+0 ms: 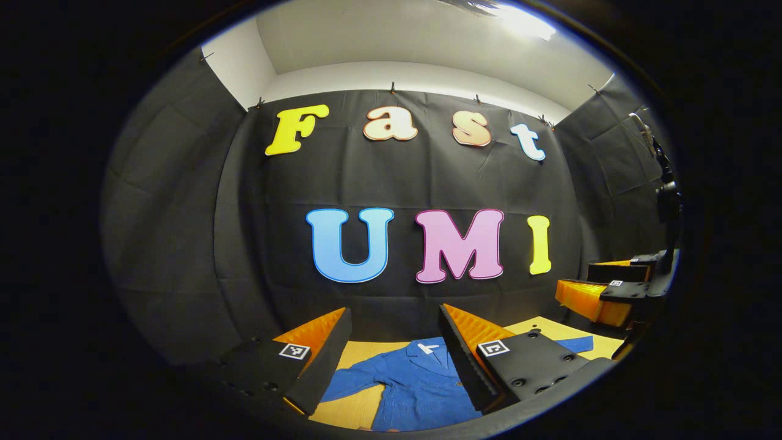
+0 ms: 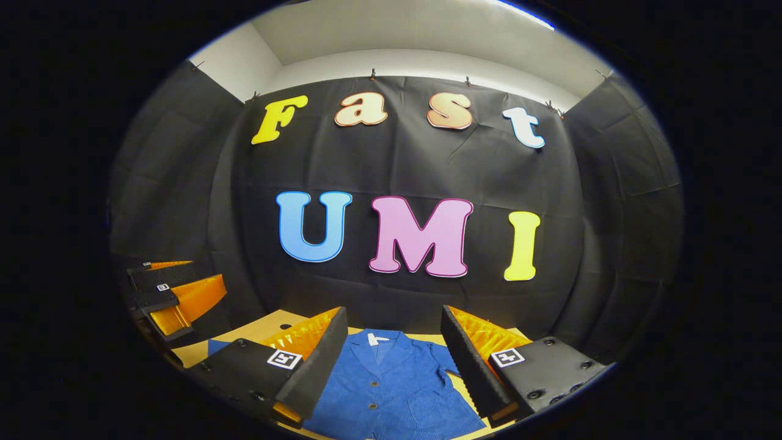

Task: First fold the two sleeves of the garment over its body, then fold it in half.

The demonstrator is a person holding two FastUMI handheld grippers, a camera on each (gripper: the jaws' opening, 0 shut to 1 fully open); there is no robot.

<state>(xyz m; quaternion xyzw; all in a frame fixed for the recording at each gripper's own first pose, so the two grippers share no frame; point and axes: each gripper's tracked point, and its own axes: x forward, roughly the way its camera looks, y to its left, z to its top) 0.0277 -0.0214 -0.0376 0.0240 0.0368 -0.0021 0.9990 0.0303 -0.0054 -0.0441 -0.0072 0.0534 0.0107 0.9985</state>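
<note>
A blue button-front jacket (image 1: 415, 385) lies flat on the yellow table (image 1: 360, 409), collar toward the far wall. Its sleeves are spread out, one (image 1: 354, 380) to the left and the other (image 1: 579, 343) to the right. My left gripper (image 1: 394, 360) hovers above the jacket's left half, open and holding nothing. In the right gripper view the jacket (image 2: 391, 385) lies below my right gripper (image 2: 394, 366), which is also open and holding nothing. The right gripper (image 1: 577, 276) is beside me on the right. The left gripper (image 2: 204, 273) appears on the left, above a sleeve end (image 2: 217, 347).
The table (image 2: 256, 330) ends at the black cloth wall just behind the jacket's collar. More black cloth closes the booth on both sides. A dark stand (image 1: 666, 201) rises at the far right.
</note>
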